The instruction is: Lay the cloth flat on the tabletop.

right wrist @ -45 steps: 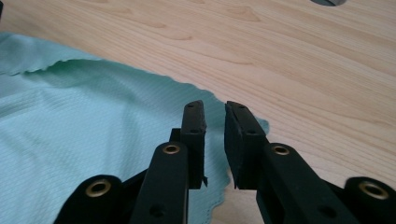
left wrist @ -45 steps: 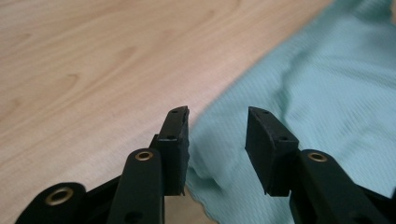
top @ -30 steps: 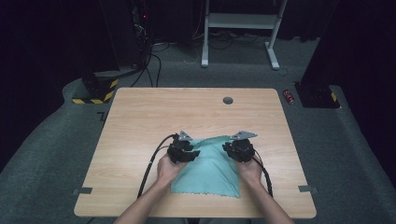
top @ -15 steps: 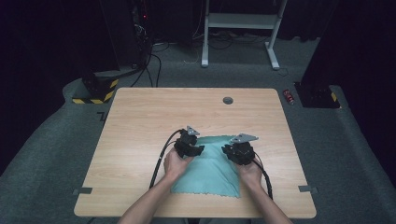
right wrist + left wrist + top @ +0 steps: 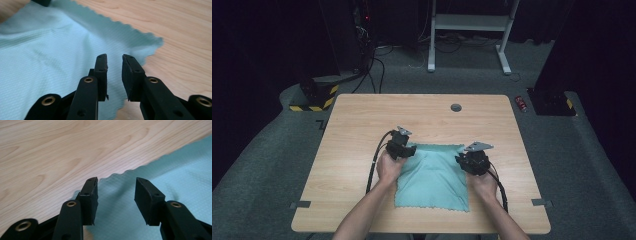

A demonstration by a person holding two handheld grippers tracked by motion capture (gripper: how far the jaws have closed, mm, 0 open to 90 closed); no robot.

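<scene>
A teal cloth [image 5: 432,177] lies spread on the wooden table [image 5: 362,125], with a few soft wrinkles. My left gripper [image 5: 408,150] is at the cloth's far left corner. In the left gripper view its jaws [image 5: 116,182] stand wide apart over the scalloped edge of the cloth [image 5: 175,165] and have just been opening; nothing is pinched. My right gripper [image 5: 466,161] is at the far right corner. Its jaws [image 5: 114,58] have also just been opening, leaving a narrow gap. They hang above the cloth [image 5: 50,45] near its corner with no fabric between the pads.
A round cable hole [image 5: 456,107] sits in the table's far side. Grey tape marks [image 5: 301,204] are near the front corners. On the floor beyond are a white desk frame [image 5: 472,22], a yellow-and-black striped block [image 5: 319,95] and a small red item [image 5: 522,103].
The left gripper has moved farther from the person along the cloth's left side. The cloth's raised far edge now lies flat. The right gripper has barely moved.
</scene>
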